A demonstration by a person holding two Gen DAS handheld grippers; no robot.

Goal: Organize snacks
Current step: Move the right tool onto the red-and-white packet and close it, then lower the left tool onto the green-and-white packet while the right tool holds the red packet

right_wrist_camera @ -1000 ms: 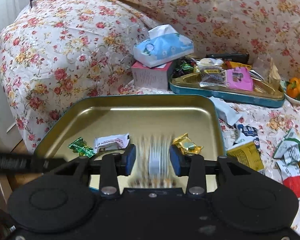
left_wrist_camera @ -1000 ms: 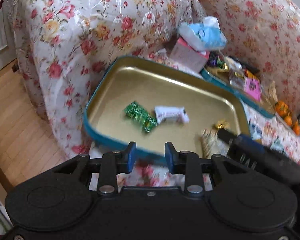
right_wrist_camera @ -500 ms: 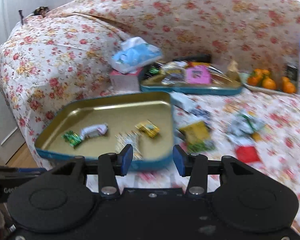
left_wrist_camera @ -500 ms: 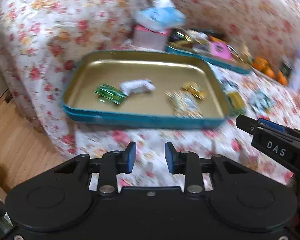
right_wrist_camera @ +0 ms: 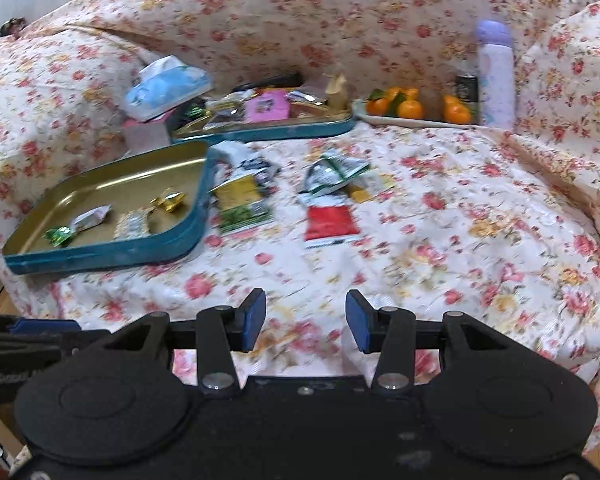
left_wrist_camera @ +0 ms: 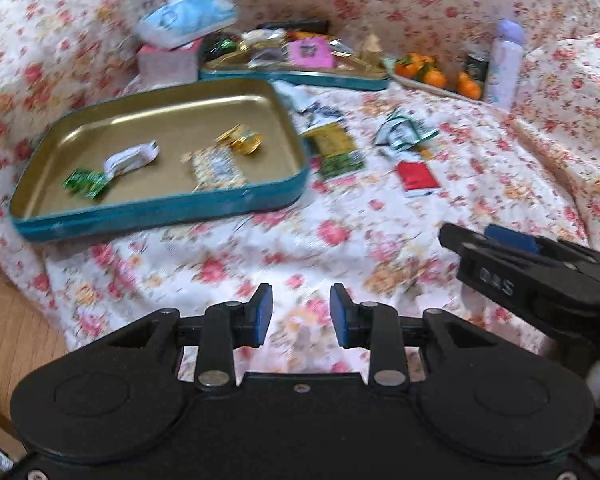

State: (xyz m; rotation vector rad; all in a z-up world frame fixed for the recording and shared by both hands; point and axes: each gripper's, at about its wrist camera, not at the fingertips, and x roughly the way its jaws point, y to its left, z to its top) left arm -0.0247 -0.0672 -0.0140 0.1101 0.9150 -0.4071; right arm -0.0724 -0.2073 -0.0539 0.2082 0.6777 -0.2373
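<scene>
Both claws, left (left_wrist_camera: 296, 314) and right (right_wrist_camera: 306, 320), spread and empty; go low for the red packet (right_wrist_camera: 330, 220), then the tin (right_wrist_camera: 100, 256).

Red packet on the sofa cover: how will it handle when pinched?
The red packet lies flat and thin, so probably floppy and light. It looks glossy, so possibly slippery. On the soft sofa cover its edge may be hard to get under.

Floral sofa cover (right_wrist_camera: 440, 216), blue tissue pack (right_wrist_camera: 166, 86) on pink box (right_wrist_camera: 146, 134), oranges (right_wrist_camera: 410, 108) on plate (right_wrist_camera: 404, 121), lilac bottle (right_wrist_camera: 496, 76) beside them, wood floor (left_wrist_camera: 16, 320)
</scene>
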